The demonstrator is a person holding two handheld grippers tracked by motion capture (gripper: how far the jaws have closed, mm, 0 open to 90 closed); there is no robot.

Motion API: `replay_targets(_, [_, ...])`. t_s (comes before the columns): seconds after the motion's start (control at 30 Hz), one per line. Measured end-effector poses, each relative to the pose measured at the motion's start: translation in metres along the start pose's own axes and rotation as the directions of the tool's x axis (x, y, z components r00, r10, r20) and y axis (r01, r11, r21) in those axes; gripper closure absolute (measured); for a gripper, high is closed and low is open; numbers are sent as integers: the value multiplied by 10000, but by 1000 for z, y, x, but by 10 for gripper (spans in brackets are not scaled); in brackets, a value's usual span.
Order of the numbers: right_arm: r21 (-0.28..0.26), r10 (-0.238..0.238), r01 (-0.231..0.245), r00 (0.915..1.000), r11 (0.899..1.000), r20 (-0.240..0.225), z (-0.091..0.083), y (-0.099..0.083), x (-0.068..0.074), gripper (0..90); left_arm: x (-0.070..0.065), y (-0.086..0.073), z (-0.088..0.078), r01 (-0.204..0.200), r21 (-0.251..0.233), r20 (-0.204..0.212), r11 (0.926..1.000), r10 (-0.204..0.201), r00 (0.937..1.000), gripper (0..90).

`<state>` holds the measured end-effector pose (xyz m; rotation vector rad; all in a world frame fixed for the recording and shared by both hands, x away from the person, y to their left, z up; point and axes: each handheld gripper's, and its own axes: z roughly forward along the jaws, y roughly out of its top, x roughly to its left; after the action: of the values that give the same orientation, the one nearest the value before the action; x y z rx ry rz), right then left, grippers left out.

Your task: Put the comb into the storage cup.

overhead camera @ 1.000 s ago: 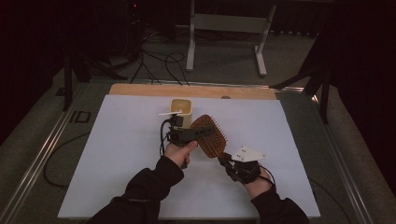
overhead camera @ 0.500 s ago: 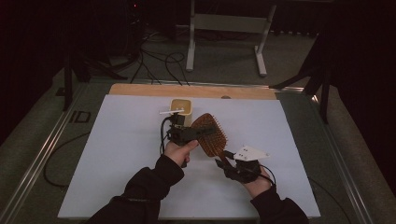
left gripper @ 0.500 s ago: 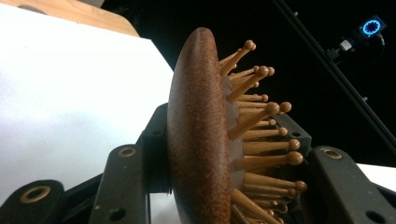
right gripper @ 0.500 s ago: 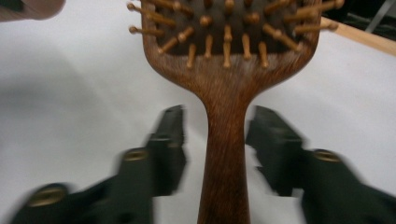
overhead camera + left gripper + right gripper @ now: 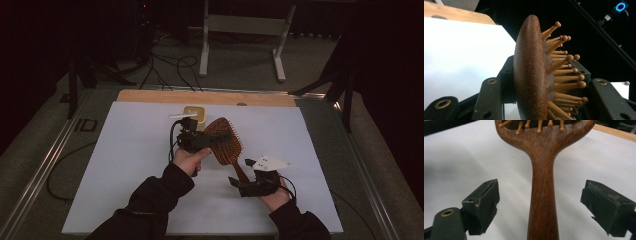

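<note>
The left gripper (image 5: 212,139) is clamped across the head of the brush (image 5: 226,145), one jaw on the wooden back, the other on the bristle side, holding it above the white sheet (image 5: 125,150). The right gripper (image 5: 240,172) stands wide open, jaws either side of the handle (image 5: 542,202) without touching. A yellow cup (image 5: 194,116) stands behind.

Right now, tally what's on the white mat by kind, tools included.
Hairbrush: 1
Small yellow cup: 1
Tools: 2, the left tool shut on the brush head, the right tool open around the handle
Total: 4
</note>
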<state>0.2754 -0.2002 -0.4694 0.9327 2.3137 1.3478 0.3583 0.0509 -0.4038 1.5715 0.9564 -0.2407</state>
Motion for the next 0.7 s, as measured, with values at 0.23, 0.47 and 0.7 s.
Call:
replay_targets(0.23, [86,-127,125,9995,9999,285,0,-2,0,93,-5,9,-6,-261,-26,-100,9997,260,9996,527])
replay_targets(0.47, [117,-99,97,9998,9999,168,-2,-3,-1,87,-13,21,-14,-812,-18,-320,9967,811,9962,527])
replay_targets(0.7, [-56,-348,348,9994,9994,80,-4,-5,0,85,-14,30,-22,-944,-128,-482,9954,937,9944,527])
